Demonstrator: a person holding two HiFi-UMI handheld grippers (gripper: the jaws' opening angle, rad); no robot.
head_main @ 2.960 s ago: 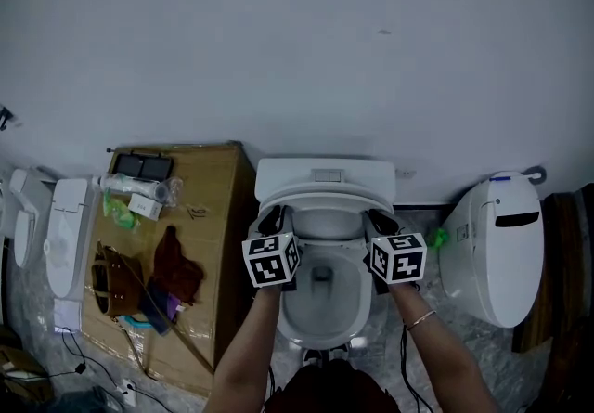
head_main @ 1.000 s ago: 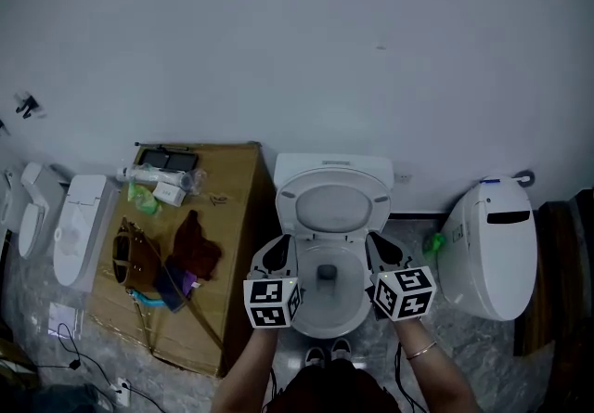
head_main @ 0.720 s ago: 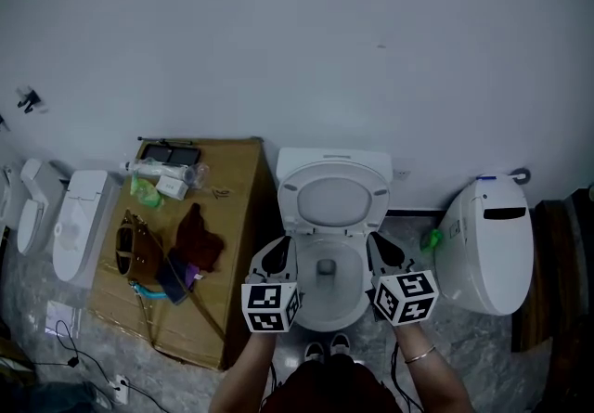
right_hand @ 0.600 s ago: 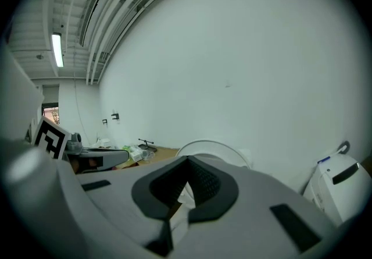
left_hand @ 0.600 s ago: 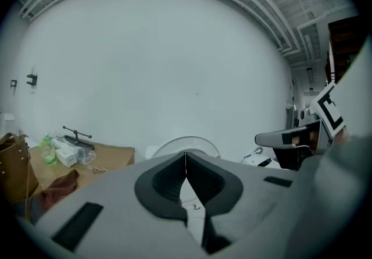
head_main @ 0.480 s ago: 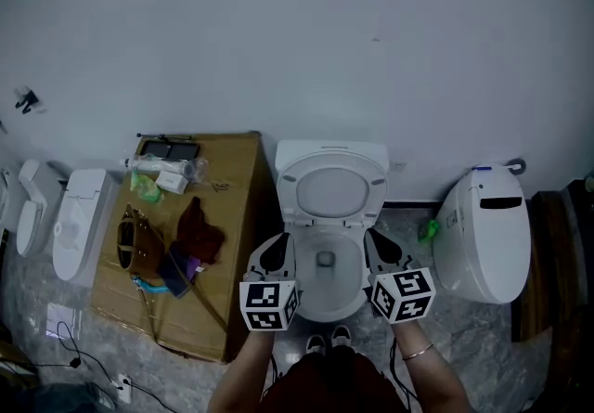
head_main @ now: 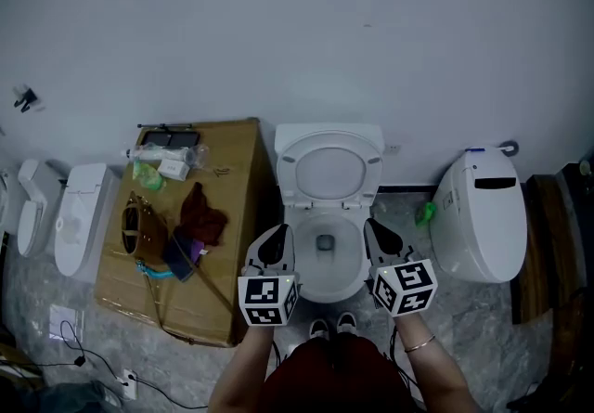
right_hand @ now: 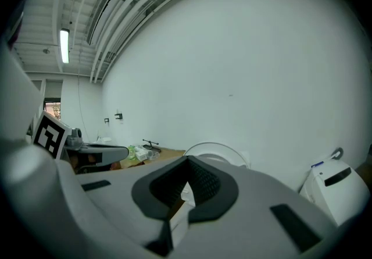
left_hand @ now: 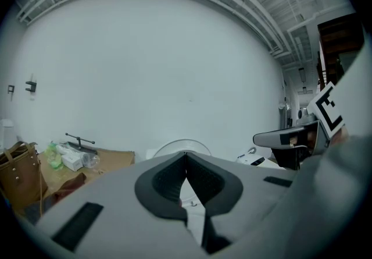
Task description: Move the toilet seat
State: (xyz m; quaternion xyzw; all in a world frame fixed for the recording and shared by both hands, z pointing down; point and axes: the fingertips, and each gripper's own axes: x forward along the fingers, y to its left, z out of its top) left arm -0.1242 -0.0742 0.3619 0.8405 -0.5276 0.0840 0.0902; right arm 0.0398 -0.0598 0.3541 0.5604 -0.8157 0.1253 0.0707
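Seat (head_main: 329, 170) now fully upright at 12 o'clock. Left gripper (head_main: 275, 240) and right gripper (head_main: 380, 237) have backed off bowl (head_main: 327, 290) to 7 and 5 o'clock, jaws pressed together, empty.

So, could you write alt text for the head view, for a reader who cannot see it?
A white toilet with its toilet seat raised stands against a wall, seen from above. The left gripper and right gripper, both shut and empty, flank its bowl; cardboard lies at left.
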